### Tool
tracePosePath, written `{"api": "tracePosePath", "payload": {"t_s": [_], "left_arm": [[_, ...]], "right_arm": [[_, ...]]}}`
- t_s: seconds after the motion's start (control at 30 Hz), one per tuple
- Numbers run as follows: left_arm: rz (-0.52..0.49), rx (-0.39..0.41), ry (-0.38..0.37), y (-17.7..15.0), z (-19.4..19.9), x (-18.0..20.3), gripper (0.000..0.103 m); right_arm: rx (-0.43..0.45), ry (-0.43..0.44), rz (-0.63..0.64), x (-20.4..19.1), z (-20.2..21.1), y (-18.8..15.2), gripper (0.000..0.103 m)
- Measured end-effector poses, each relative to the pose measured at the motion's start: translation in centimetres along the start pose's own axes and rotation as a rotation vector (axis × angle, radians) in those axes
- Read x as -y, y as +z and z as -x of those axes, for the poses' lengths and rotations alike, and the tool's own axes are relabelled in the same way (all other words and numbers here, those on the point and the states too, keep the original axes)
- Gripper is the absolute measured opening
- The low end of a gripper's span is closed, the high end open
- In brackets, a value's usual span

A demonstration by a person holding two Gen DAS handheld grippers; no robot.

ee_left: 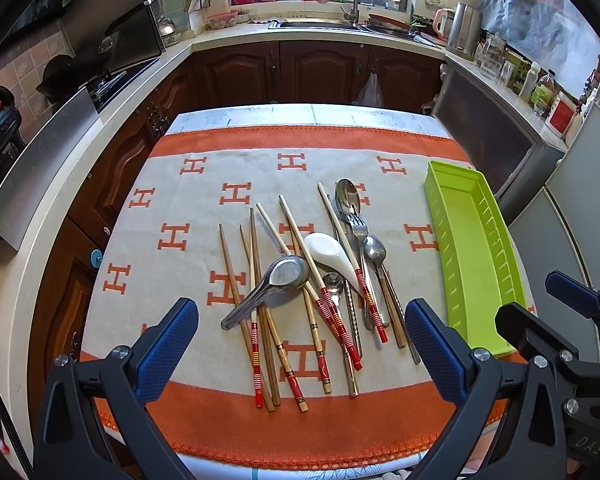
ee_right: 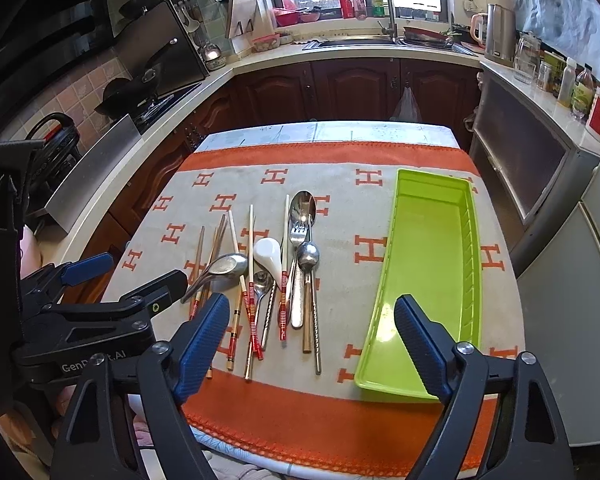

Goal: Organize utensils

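Note:
A loose pile of utensils lies mid-cloth: several wooden chopsticks (ee_left: 255,352) with red-banded ends, a white ceramic spoon (ee_left: 328,254), a steel soup spoon (ee_left: 288,272), a fork (ee_left: 358,226) and slimmer steel spoons (ee_left: 348,196). An empty green tray (ee_left: 468,248) lies lengthwise to their right. My left gripper (ee_left: 302,306) hovers open over the near end of the pile, touching nothing. My right gripper (ee_right: 312,302) is open and empty, above the gap between the chopstick (ee_right: 252,320) ends and the green tray (ee_right: 428,256). The white spoon (ee_right: 270,256) lies beyond it.
An orange-and-white cloth (ee_left: 180,236) patterned with H shapes covers the small table. Dark wood cabinets and a counter ring it: stove (ee_left: 100,80) at left, sink (ee_left: 320,24) at the back, bottles and a kettle (ee_left: 464,30) on the right. A grey fridge (ee_right: 572,300) stands close on the right.

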State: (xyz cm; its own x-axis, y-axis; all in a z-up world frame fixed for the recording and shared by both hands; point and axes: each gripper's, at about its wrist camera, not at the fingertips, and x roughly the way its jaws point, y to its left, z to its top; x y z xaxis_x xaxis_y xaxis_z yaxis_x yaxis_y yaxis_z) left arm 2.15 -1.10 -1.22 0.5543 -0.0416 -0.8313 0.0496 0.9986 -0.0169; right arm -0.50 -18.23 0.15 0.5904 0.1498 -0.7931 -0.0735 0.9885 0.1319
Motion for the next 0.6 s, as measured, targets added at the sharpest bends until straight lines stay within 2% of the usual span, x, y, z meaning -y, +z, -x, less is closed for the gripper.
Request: {"api": "tracePosePath", "payload": {"t_s": [0.6], "left_arm": [[-0.010, -0.005, -0.001, -0.35, -0.20, 0.20, 0.102]], "right_arm": [[-0.013, 0.011, -0.014, 0.03, -0.76, -0.27, 0.080]]}}
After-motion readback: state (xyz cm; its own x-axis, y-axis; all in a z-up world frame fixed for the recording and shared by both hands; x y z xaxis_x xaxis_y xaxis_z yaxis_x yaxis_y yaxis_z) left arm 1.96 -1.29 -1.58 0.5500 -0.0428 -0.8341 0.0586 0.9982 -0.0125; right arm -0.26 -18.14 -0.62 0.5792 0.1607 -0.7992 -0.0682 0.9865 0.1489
